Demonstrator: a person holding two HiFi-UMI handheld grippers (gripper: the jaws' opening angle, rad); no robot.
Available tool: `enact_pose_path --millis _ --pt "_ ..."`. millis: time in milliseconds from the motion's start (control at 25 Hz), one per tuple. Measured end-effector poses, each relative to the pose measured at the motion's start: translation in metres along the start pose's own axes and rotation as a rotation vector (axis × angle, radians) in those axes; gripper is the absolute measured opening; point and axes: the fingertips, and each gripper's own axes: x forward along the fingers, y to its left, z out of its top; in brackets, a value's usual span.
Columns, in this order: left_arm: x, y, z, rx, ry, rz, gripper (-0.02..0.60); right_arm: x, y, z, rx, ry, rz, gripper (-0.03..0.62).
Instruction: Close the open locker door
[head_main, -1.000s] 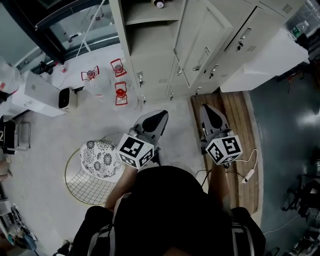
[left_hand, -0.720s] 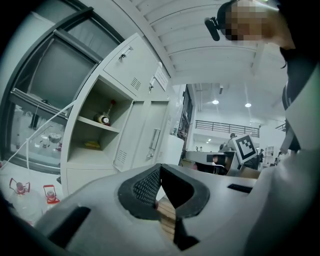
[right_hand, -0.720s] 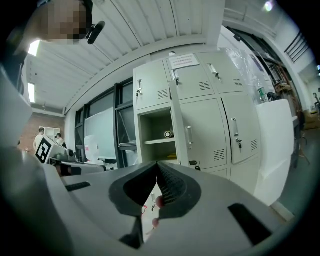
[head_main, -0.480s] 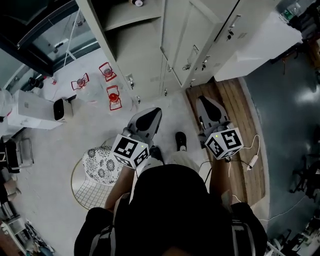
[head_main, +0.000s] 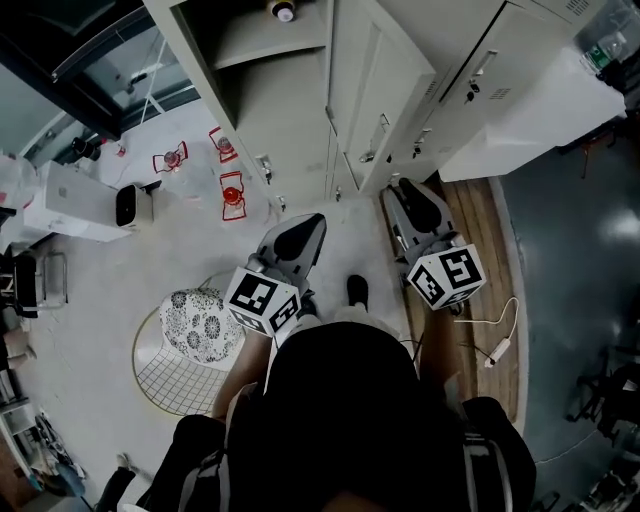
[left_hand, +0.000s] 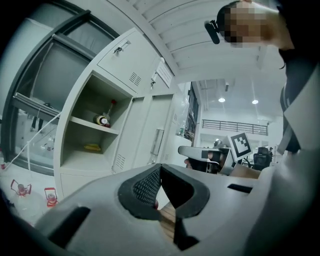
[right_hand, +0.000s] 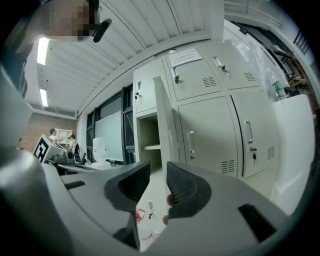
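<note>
The open locker door (head_main: 378, 85) stands swung out from the bank of lockers, nearly edge-on to us, with its exposed compartment (head_main: 262, 70) just beside it. Both grippers are short of the door and touch nothing. The left gripper (head_main: 300, 235) has its jaws pressed together with nothing between them. The right gripper (head_main: 410, 195) has its jaws opening, also with nothing between them. We judge the main risk to be a glancing contact: a spread jaw can straddle the door's thin edge or snag its handle (head_main: 379, 125) instead of bearing flat on the panel. Too hard a push may bounce the door back off the frame. We also watch the red lantern-like objects (head_main: 232, 190) on the floor near our feet.
</note>
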Motion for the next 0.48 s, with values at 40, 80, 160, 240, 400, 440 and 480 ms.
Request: enact_pose_path --millis 40,80,160,240,400,440,480 --pt "0.005 0.0 0.003 -0.003 -0.004 0.013 0.018 0.004 -0.004 0.002 -0.003 0.002 0.015 0.098" --pt "0.009 0.0 0.005 -0.004 -0.007 0.025 0.018 0.008 -0.009 0.004 -0.006 0.003 0.03 0.102" --pt "0.017 0.0 0.006 -0.003 -0.011 0.049 0.018 0.016 -0.017 0.007 -0.01 0.001 0.06 0.106" --pt "0.024 0.0 0.006 0.002 -0.013 0.068 0.018 0.024 -0.024 0.009 -0.018 -0.003 0.092 0.109" --pt "0.035 0.002 0.005 0.006 -0.013 0.105 0.018 0.035 -0.024 0.011 -0.073 -0.002 0.176 0.117" --pt "0.037 0.003 0.005 0.006 -0.013 0.114 0.018 0.037 -0.024 0.011 -0.078 -0.005 0.193 0.123" --pt "0.04 0.004 0.005 0.006 -0.014 0.123 0.018 0.039 -0.025 0.012 -0.079 -0.007 0.211 0.13"
